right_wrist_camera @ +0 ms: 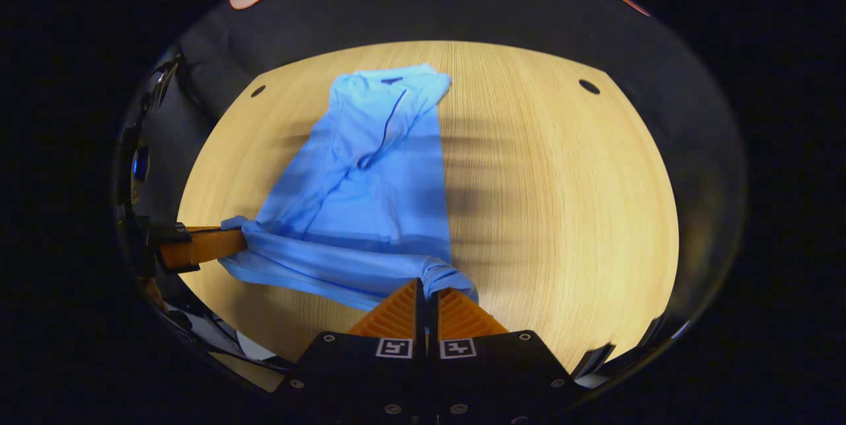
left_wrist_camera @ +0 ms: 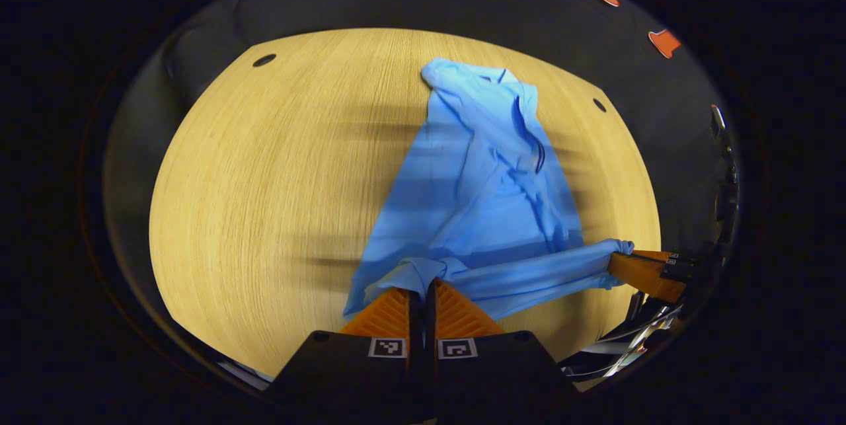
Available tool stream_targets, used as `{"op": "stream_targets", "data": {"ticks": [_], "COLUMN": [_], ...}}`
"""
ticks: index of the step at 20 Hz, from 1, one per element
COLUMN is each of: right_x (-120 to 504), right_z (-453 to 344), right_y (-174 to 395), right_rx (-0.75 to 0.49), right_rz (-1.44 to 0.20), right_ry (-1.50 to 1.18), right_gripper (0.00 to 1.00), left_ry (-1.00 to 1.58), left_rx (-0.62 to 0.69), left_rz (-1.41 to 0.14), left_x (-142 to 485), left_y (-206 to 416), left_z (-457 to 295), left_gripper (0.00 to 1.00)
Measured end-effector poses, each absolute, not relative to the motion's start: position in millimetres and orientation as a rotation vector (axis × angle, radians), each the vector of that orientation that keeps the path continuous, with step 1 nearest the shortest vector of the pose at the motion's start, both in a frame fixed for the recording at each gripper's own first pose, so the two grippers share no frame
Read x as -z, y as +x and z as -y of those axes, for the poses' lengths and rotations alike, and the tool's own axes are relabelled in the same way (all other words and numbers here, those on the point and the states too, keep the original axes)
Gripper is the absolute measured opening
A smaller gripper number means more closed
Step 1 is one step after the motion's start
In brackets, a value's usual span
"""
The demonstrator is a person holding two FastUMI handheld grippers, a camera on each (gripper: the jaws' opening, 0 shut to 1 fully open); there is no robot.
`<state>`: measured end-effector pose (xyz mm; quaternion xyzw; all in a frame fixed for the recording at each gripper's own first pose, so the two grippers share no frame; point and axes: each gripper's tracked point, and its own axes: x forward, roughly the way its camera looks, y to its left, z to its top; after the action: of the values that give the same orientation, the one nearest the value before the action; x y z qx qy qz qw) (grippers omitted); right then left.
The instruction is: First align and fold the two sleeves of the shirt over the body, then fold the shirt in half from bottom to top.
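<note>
A blue shirt (left_wrist_camera: 486,193) lies on a pale wooden worktop (left_wrist_camera: 264,200), its sleeves already folded over the body and its collar at the far end, well ahead of both sets of jaws. The left gripper (left_wrist_camera: 422,293) has its jaws closed on one bottom corner of the hem. The right gripper (right_wrist_camera: 427,296) pinches the other corner, and the hem stretches taut between them. The cloth looks light, soft and limp, so holding both corners should keep the edge straight as it folds.
</note>
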<state>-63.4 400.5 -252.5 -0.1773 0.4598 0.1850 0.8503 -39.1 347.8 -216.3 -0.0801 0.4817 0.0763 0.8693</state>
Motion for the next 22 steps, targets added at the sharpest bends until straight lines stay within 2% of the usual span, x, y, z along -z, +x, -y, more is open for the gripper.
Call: {"op": "stream_targets", "data": {"ticks": [7,13,22], "right_x": [199,167,197], "right_z": [-440,-471,-507], "right_y": [22,90,150], "right_rx": [-0.368,-0.369,-0.375], "right_rz": [-0.877,-0.792,-0.804], "right_ry": [-0.282,-0.295,-0.311], "right_gripper": [0.0,0.0,0.01], "left_ry": [-0.122,-0.083,0.066], "left_rx": [-0.127,-0.093,-0.147], "left_rz": [-0.913,-0.843,-0.856], "left_x": [149,120,151], "left_y": [67,145,225], "left_z": [-371,-395,-425], "left_gripper": [0.04,0.04,0.04]}}
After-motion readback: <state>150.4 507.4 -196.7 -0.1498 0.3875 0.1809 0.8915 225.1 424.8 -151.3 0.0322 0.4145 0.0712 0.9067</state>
